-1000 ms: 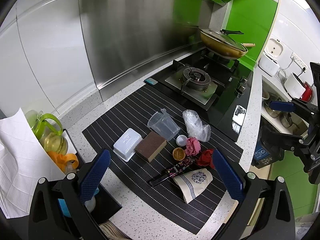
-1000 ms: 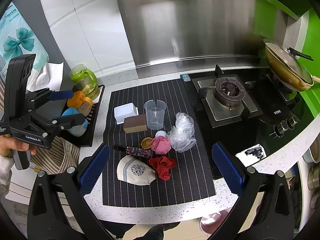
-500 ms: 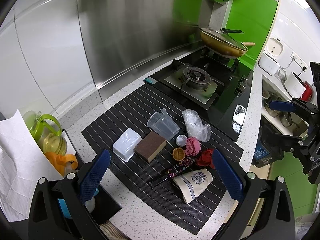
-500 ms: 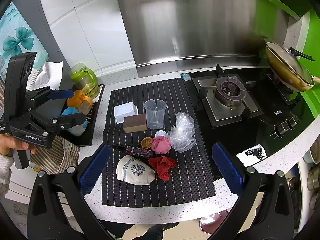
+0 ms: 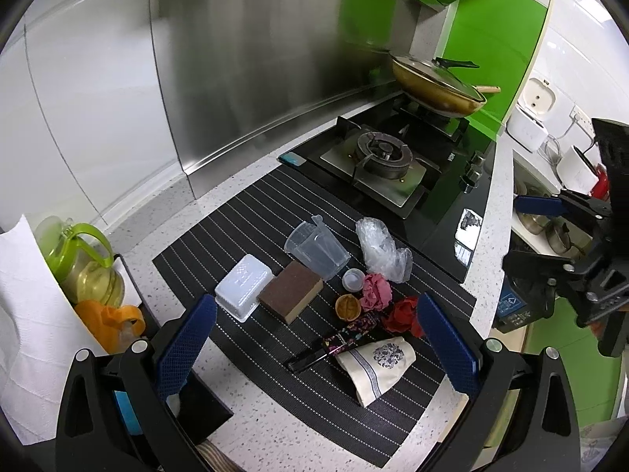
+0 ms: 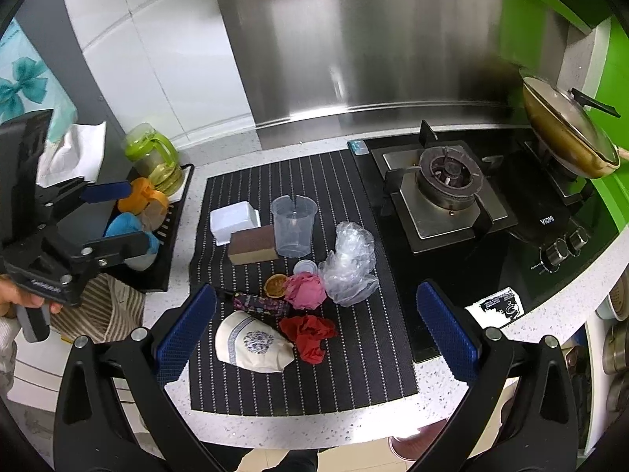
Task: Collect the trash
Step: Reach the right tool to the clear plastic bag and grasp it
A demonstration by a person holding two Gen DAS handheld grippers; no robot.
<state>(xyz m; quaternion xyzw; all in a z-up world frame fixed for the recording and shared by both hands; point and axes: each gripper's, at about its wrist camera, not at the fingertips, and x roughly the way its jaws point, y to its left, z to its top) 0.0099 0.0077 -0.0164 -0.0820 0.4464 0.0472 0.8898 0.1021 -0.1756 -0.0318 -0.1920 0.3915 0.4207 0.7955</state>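
Note:
Trash lies on a black striped mat [image 6: 354, 369]: a crumpled clear plastic bag [image 6: 350, 265], a pink paper wad [image 6: 304, 291], a red paper wad [image 6: 310, 334], a dried orange slice [image 6: 275, 286], a white bottle cap [image 6: 305, 267], a dark patterned wrapper [image 6: 259, 303] and a cream printed pouch [image 6: 251, 342]. The same items show in the left wrist view, bag [image 5: 381, 251] and pouch [image 5: 377, 365] included. My left gripper [image 5: 314, 350] is open and empty, above the mat's near-left side. My right gripper [image 6: 314, 330] is open and empty, above the front edge.
A clear measuring cup [image 6: 294, 225], brown sponge [image 6: 251, 244] and white plastic box [image 6: 232, 220] stand on the mat's back part. A gas hob [image 6: 448, 192] with a lidded pan [image 6: 566, 129] is to the right. A black rack [image 6: 157, 244] with a green jug [image 6: 155, 157] is to the left.
Both grippers have barely shifted. Nothing on the mat has moved.

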